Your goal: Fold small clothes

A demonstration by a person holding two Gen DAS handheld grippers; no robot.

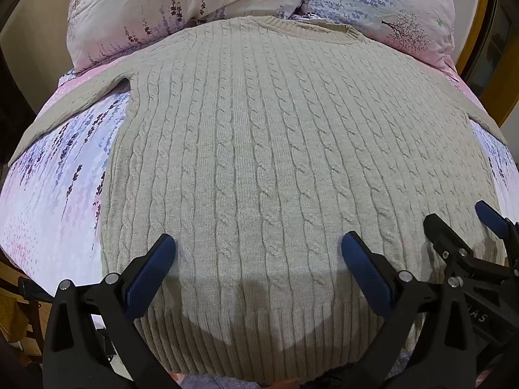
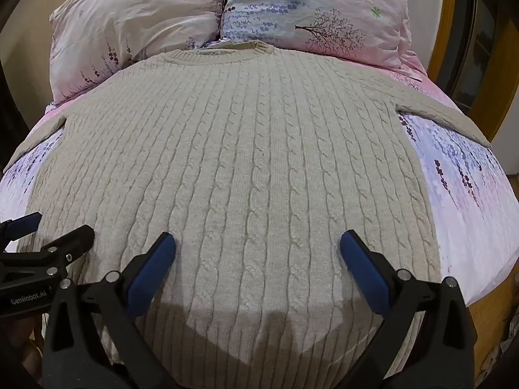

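Setting: a bed dressed in a pink-and-lilac sheet printed with lavender sprigs, with beige wall and yellow wooden trim at the edges of view.

Item: one cream cable-knit pullover with a ribbed hem and crew neck, laid flat, directly ahead of and below both tools, neck at the far end, hem nearest. One sleeve runs out beyond the left tool, the other beyond the right.

Handling, as judged: soft, thick, limp, fairly light; the knit should grip the pads well but sag and stretch if lifted by one point. Best holds: shoulder seams, cuffs or hem corners.

Tools: left gripper and right gripper, side by side, jaws spread fully, nothing between them, over the lower body of the knit.

Surroundings: two floral pillows just past the collar; nothing lies on the pullover.
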